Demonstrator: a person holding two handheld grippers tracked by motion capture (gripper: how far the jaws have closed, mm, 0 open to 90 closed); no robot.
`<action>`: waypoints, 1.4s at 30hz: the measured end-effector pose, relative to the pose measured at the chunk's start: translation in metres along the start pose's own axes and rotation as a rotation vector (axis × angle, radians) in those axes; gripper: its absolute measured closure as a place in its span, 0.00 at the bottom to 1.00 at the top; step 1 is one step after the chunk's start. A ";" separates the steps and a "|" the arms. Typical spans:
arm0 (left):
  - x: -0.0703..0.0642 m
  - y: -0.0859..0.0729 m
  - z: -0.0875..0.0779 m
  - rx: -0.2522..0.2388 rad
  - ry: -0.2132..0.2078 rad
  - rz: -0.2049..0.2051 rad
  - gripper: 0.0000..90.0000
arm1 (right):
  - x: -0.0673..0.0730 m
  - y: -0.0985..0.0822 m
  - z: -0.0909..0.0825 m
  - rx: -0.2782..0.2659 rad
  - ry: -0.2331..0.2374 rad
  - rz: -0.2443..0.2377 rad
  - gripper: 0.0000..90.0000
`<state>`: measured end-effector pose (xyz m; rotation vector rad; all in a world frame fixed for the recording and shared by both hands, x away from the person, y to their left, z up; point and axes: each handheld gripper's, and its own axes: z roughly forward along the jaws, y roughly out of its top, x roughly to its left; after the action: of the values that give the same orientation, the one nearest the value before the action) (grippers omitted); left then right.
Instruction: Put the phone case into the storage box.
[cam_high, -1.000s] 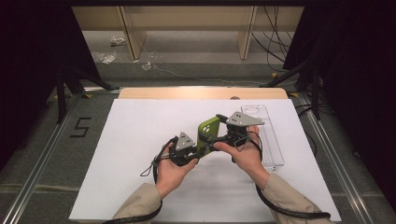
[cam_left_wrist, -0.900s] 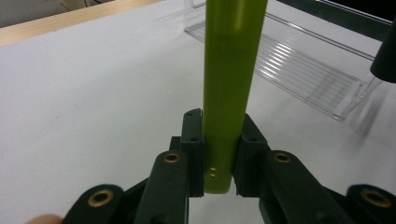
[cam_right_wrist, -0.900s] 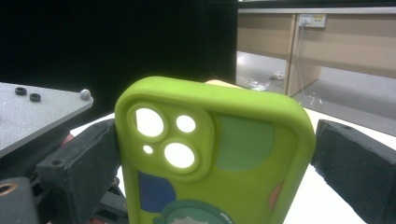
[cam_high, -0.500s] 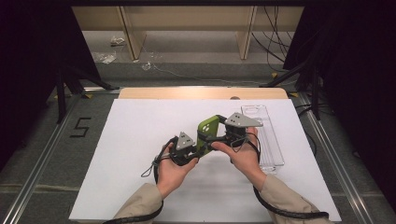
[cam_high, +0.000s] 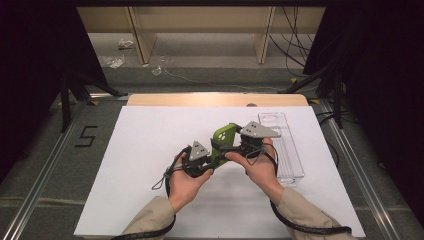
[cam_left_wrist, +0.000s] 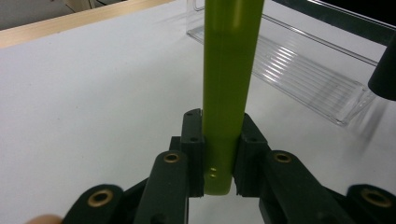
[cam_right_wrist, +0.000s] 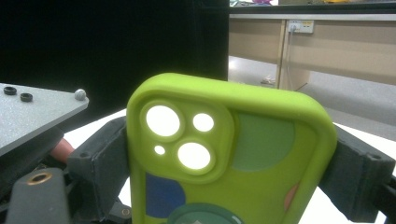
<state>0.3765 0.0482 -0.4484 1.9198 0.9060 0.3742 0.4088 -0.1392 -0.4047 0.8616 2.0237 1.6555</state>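
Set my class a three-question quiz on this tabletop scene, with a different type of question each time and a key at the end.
1. The left gripper is shut on: A) a green phone case; B) a pen; C) a cup.
2. True or false: the clear tray lies along the left edge of the white mat.
3. How many round openings show in the case's camera block?

Key: 1 A, clamped by its thin edge. 2 False, the tray lies along the mat's right edge. 3 Four.
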 end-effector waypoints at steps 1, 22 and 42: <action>0.000 0.000 0.000 0.000 0.000 0.001 0.85 | 0.000 0.000 0.000 0.000 0.001 0.001 0.16; 0.001 0.004 -0.005 -0.034 -0.001 0.050 0.76 | -0.002 0.006 -0.004 -0.017 0.039 -0.018 0.18; 0.001 0.004 -0.021 0.065 -0.054 0.205 0.00 | -0.018 0.015 -0.016 -0.007 0.019 -0.029 0.18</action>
<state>0.3664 0.0618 -0.4346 2.0801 0.6953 0.4160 0.4154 -0.1612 -0.3882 0.8129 2.0320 1.6602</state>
